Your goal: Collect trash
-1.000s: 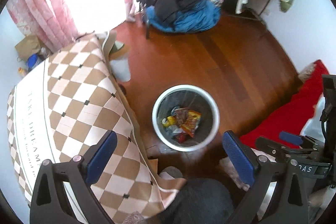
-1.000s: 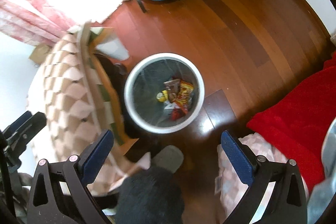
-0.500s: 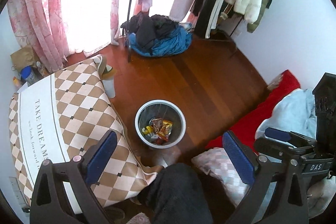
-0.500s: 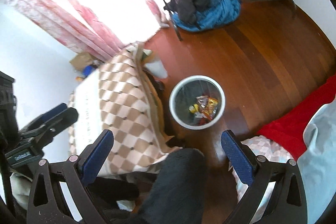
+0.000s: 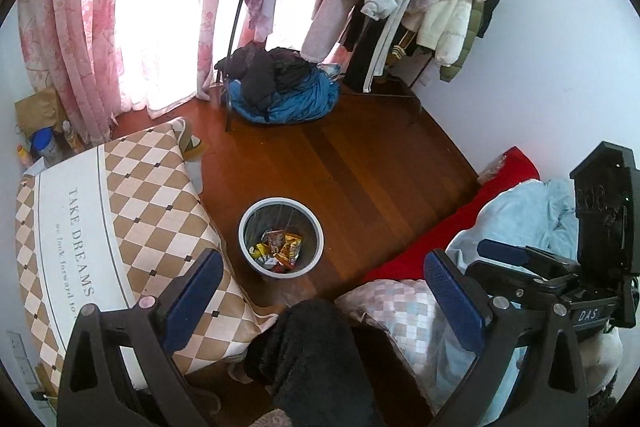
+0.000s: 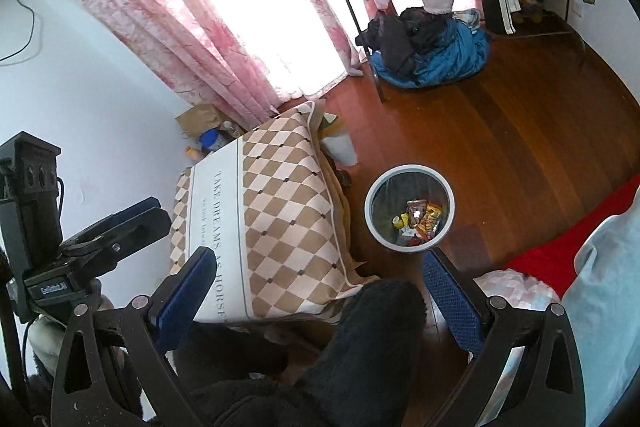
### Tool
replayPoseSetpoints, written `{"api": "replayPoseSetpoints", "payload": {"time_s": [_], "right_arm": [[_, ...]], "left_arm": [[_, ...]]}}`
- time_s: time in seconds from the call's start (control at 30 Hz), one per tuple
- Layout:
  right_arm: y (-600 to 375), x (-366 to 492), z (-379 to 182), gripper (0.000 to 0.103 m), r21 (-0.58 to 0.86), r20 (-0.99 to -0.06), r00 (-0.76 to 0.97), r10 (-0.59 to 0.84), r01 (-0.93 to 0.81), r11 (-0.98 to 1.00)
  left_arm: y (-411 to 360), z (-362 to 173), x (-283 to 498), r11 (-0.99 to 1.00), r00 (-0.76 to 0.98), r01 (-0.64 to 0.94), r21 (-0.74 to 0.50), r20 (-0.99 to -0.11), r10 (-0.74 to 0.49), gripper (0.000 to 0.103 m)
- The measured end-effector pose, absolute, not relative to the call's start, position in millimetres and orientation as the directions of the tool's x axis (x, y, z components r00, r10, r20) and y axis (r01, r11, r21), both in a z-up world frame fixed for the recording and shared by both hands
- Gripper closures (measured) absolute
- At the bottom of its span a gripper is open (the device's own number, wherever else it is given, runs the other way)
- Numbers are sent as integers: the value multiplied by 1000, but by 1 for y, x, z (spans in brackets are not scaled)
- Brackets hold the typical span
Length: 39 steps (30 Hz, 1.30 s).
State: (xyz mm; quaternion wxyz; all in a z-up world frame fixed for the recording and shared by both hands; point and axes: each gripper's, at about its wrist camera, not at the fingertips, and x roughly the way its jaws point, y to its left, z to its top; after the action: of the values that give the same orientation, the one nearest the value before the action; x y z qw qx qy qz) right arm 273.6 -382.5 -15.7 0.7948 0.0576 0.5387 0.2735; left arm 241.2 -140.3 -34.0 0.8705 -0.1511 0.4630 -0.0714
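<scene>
A round white bin [image 5: 281, 241] is standing on the wooden floor [image 5: 360, 163] beside a checkered cloth [image 5: 132, 211], holding a heap of bright snack wrappers [image 5: 280, 250]. The left tool [image 5: 324, 287] and right tool [image 6: 320, 291] are both gaping wide, carrying nothing.

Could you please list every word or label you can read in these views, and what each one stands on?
"TAKE DREAMS AS HORSE": checkered tablecloth, large print.
Small line beneath it: too small to read reliably.
"DAS": right claw, white label on its body.
Label on left claw: blurred, unreadable.
Wrappers in the trash bin: print too small.
</scene>
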Motion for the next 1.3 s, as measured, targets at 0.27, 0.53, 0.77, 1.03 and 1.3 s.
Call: {"api": "replayPoseSetpoints", "payload": {"time_s": [0.27, 0.53, 0.77, 1.03, 1.3], "right_arm": [[-377, 269, -10, 0, 377, -830, 266, 490, -380, 845], [-367, 271, -17, 0, 374, -840, 246, 484, -384, 844], [-365, 270, -16, 0, 367, -844, 247, 477, -381, 848], [-366, 270, -12, 0, 358, -846, 254, 469, -383, 852], [-362, 268, -8, 0, 353, -846, 257, 467, -386, 852]], "left_arm": [[-131, -34, 234, 942, 550, -20, -335, -791, -269, 0], [-125, -36, 231, 940, 546, -18, -341, -791, -277, 0], [-128, -35, 235, 937, 549, -8, -349, -784, -288, 0], [-134, -36, 239, 934, 545, 5, -358, -782, -303, 0], [-134, -35, 239, 933, 545, -1, -359, -783, -300, 0]]}}
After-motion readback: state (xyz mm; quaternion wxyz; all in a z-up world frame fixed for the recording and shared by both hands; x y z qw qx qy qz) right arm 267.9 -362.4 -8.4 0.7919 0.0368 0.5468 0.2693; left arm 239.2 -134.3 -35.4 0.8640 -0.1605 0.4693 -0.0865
